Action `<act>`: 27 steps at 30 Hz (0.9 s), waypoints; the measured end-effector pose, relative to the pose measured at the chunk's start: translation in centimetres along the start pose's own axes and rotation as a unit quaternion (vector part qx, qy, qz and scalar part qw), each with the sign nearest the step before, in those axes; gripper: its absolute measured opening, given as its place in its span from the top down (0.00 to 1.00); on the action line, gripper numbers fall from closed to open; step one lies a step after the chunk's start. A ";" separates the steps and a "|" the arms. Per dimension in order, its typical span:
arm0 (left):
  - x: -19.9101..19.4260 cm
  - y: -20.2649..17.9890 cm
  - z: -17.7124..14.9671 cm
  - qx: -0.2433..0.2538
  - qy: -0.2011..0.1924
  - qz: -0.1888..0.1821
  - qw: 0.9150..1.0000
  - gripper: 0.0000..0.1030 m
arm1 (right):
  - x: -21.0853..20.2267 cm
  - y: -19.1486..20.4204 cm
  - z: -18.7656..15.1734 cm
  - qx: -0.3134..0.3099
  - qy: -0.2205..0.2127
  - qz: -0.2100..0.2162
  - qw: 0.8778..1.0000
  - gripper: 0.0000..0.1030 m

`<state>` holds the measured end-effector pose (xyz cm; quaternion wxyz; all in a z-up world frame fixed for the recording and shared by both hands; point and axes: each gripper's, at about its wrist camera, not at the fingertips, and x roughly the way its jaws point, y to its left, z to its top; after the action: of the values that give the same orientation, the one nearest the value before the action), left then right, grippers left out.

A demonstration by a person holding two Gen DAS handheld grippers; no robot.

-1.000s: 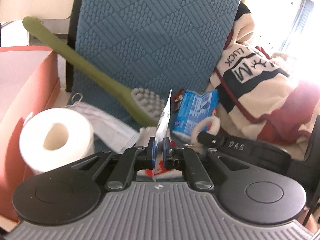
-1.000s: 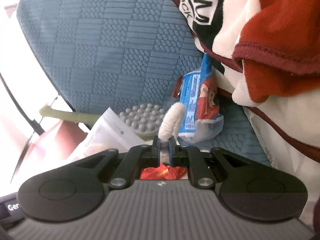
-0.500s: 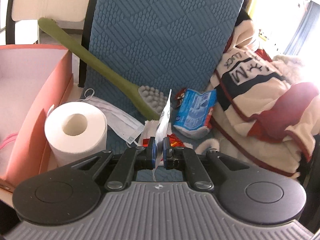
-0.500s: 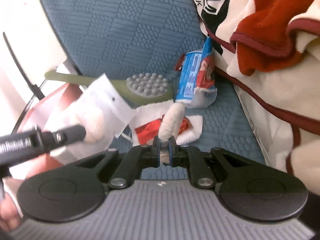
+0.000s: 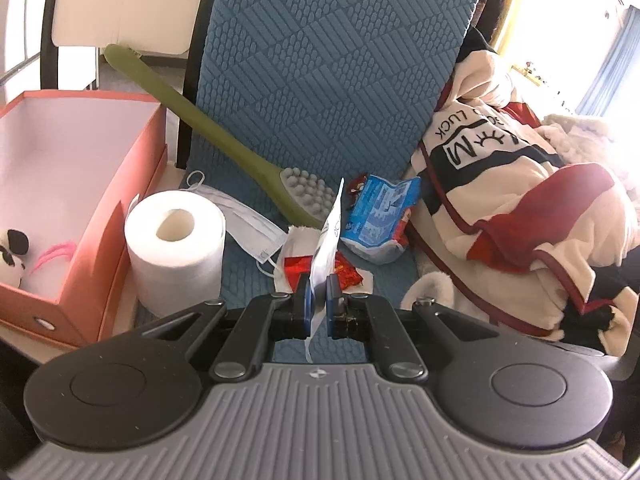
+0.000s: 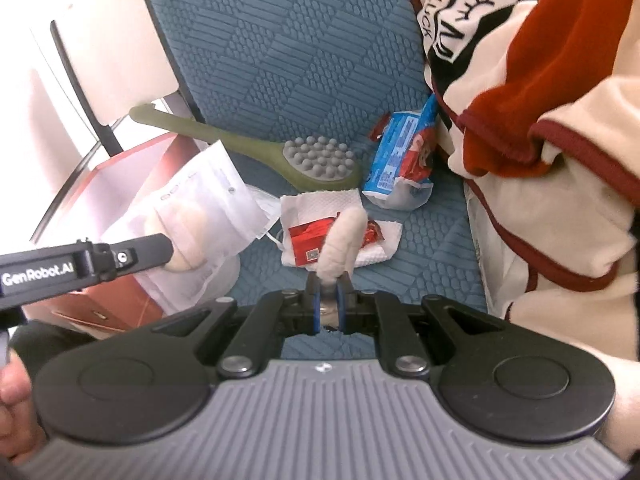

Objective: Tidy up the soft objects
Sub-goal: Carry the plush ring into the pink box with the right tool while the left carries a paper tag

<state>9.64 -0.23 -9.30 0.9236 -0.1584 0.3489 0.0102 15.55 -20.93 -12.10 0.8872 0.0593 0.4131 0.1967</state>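
My left gripper (image 5: 318,294) is shut on a clear plastic pouch (image 5: 329,240), seen edge-on above the blue seat. The right wrist view shows the pouch (image 6: 200,216) flat, with something cream inside, held by the left gripper's fingers (image 6: 152,250). My right gripper (image 6: 329,300) is shut on a cream fluffy piece (image 6: 344,240) that sticks up over a white tissue (image 6: 372,248) with a red wrapper (image 6: 308,240). A cream, red and black fleece garment (image 5: 520,200) lies at the right. An orange box (image 5: 72,200) at the left holds a small plush toy (image 5: 12,256).
A toilet paper roll (image 5: 176,248) stands beside the box. A face mask (image 5: 244,224), a green long-handled brush (image 5: 224,148) and a blue snack packet (image 5: 380,216) lie on the blue textured chair seat (image 5: 328,80).
Both grippers have pulled back and up from the seat with their loads. The box, its plush toy and more of the seat have come into view.
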 end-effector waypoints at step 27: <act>-8.8 8.2 3.7 -0.005 -0.014 -0.024 1.000 0.92 | -5.2 13.5 2.1 -0.054 -0.011 0.025 0.998 0.89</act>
<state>4.28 9.45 -3.27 0.9275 -0.1709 0.3323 -0.0083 10.09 -10.54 -3.43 0.8884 0.0240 0.3908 0.2397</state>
